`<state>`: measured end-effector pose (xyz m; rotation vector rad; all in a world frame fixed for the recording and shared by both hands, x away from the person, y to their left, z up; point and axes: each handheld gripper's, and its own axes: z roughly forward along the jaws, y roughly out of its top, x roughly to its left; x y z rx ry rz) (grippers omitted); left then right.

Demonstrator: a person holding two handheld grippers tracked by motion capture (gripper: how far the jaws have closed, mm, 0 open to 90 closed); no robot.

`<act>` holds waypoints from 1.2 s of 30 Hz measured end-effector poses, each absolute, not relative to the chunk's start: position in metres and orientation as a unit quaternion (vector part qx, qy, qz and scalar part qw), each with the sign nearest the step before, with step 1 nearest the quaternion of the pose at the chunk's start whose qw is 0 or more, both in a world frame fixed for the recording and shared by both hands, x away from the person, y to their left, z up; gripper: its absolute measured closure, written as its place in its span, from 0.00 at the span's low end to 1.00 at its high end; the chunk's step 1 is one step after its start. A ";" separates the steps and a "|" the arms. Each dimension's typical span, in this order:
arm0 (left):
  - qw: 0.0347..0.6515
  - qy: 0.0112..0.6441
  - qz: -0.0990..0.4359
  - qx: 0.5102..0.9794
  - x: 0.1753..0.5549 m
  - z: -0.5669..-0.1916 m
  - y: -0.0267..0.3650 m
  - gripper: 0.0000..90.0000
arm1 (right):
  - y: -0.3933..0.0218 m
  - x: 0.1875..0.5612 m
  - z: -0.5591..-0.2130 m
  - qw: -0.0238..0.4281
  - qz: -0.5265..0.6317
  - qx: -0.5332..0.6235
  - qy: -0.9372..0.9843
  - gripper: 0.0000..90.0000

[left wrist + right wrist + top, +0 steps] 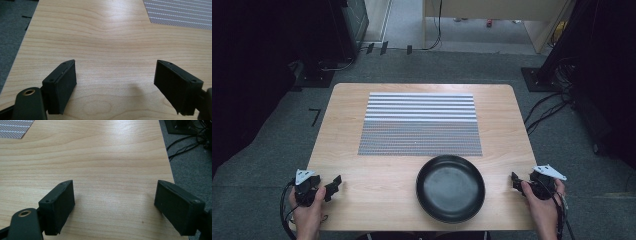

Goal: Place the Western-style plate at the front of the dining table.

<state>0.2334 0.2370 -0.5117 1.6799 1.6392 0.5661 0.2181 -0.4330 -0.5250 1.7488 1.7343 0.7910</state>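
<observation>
Nearest, at the front edge of the worktop point(377, 200): left claw point(334, 184) held in a hand point(307, 210), jaws spread wide with nothing between them, bare wood below in the left gripper view point(115, 75); right claw point(515, 179) likewise gaping and empty, held by the other hand point(542, 207), close to the worktop's right edge point(115, 195), grey carpet point(192, 170) and cables beyond that edge.

Between the two claws, somewhat nearer the right one: black bowl point(450, 188), shallow, round, upright, empty, resting flat on the wood, apart from both claws.

Just beyond the bowl, ahead of both claws: striped grey mat point(419, 124), lying flat, its near edge almost touching the bowl's far rim; a corner of it visible ahead of the left claw point(180, 13) and far ahead of the right point(13, 128).

Likely handling of the bowl: rigid, smooth, probably glossy and slippery, possibly breakable if ceramic, weight moderate at a guess; best hold at the rim, one jaw inside and one outside, on the side facing the right claw; firm pinch, level lift to avoid slipping.
</observation>
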 end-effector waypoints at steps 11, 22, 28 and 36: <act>0.380 0.615 0.231 0.651 0.230 -0.500 0.215 0.20 | -0.437 0.212 -0.512 0.269 0.339 0.668 0.606 0.23; 0.412 0.585 0.213 0.665 0.226 -0.489 0.177 0.20 | -0.422 0.206 -0.494 0.278 0.387 0.649 0.593 0.26; 0.424 0.573 0.200 0.672 0.226 -0.485 0.161 0.20 | -0.414 0.203 -0.487 0.275 0.406 0.641 0.590 0.27; 0.433 0.559 0.188 0.681 0.229 -0.482 0.141 0.20 | -0.402 0.200 -0.479 0.269 0.428 0.633 0.586 0.29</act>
